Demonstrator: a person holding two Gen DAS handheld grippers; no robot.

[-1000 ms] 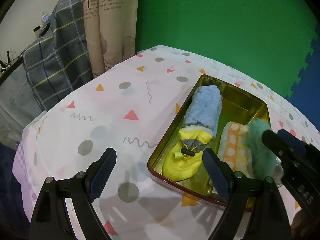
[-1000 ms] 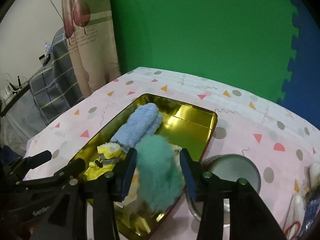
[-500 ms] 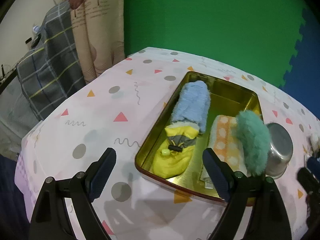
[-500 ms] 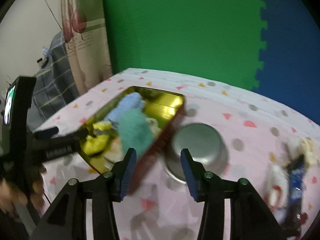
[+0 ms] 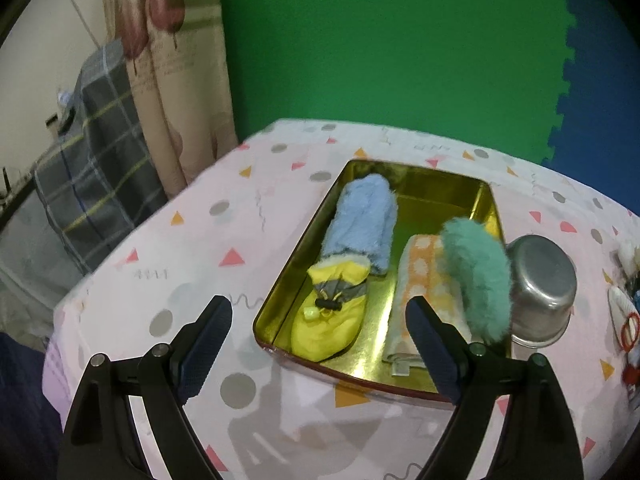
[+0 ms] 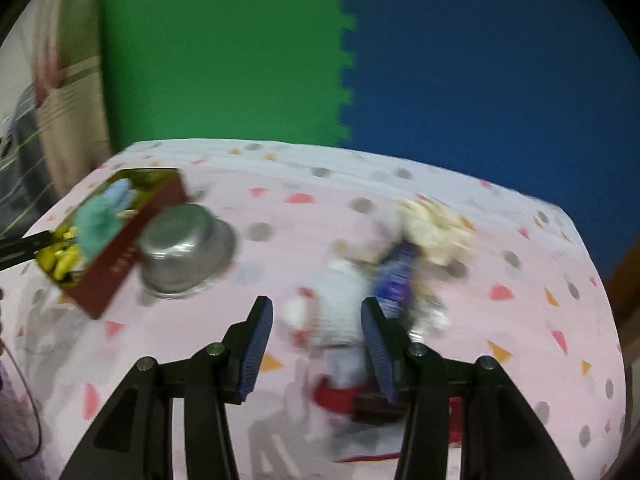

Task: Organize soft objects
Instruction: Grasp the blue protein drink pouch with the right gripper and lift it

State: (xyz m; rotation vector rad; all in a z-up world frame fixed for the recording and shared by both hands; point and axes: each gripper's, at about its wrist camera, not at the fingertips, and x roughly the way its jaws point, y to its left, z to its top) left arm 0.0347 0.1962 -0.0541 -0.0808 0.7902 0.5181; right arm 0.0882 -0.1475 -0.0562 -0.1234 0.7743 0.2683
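The left hand-held gripper [image 5: 320, 344] hangs with its jaws spread wide and nothing between them, above the patterned worktop [image 5: 192, 240]. Just ahead of it, reaching in between its fingertips, lies a gold tin tray [image 5: 440, 192]. In the tray, nearest the left finger, sits a yellow bootie [image 5: 332, 320], with a blue fluffy roll [image 5: 364, 220] touching it on the far side. Towards the right finger lies an orange dotted cloth [image 5: 420, 276], and a teal fluffy piece [image 5: 478, 276] rests on it along the tray's right rim. Just right of the tray stands an upturned steel bowl [image 5: 540, 284]. The right hand-held gripper [image 6: 317, 336] is also open and holds nothing; a blurred heap of soft toys [image 6: 344, 300], white, cream and blue, lies on the worktop between and just beyond its fingers. The bowl [image 6: 182, 248] and tray [image 6: 120, 256] lie well off to its left.
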